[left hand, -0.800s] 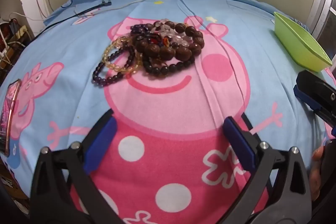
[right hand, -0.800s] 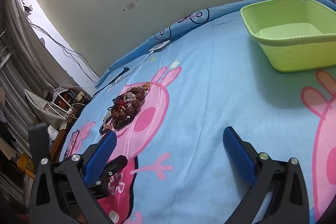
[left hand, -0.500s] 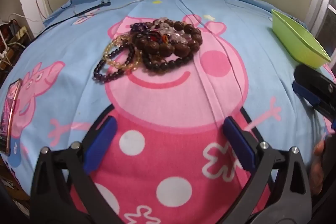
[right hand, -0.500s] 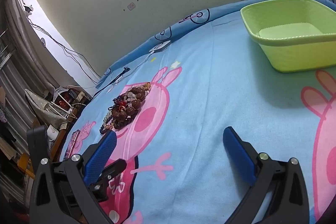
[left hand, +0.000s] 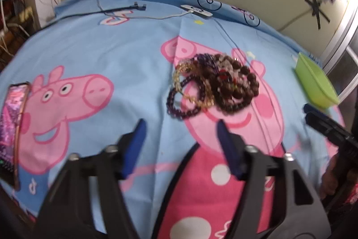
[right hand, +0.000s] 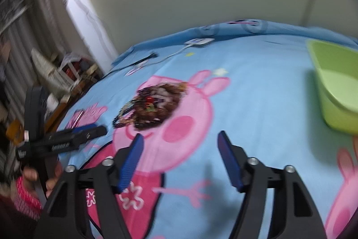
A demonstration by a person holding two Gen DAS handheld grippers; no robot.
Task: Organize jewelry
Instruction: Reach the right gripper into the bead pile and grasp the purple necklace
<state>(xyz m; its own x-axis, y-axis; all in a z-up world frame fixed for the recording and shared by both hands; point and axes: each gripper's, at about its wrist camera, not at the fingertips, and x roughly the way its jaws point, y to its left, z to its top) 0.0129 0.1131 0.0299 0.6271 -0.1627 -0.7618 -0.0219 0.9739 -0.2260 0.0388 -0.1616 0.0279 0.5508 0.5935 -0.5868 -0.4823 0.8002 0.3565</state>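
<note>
Jaws of both grippers parted, holding nothing; green bin (right hand: 335,91) holds no bracelets (left hand: 214,84).

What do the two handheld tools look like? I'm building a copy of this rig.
Both match. The left tool and the right tool each have two blue ribbed pads on black angular finger frames with silver screws. The side view of the left tool shows small white lettering. A red patterned sleeve shows beside it.

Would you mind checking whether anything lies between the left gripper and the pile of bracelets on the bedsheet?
Nothing visible does. Only bare bedsheet lies between the open left gripper and the pile of bracelets. The phone sits far to one side, and the green basket and right gripper are off to the other.
</note>
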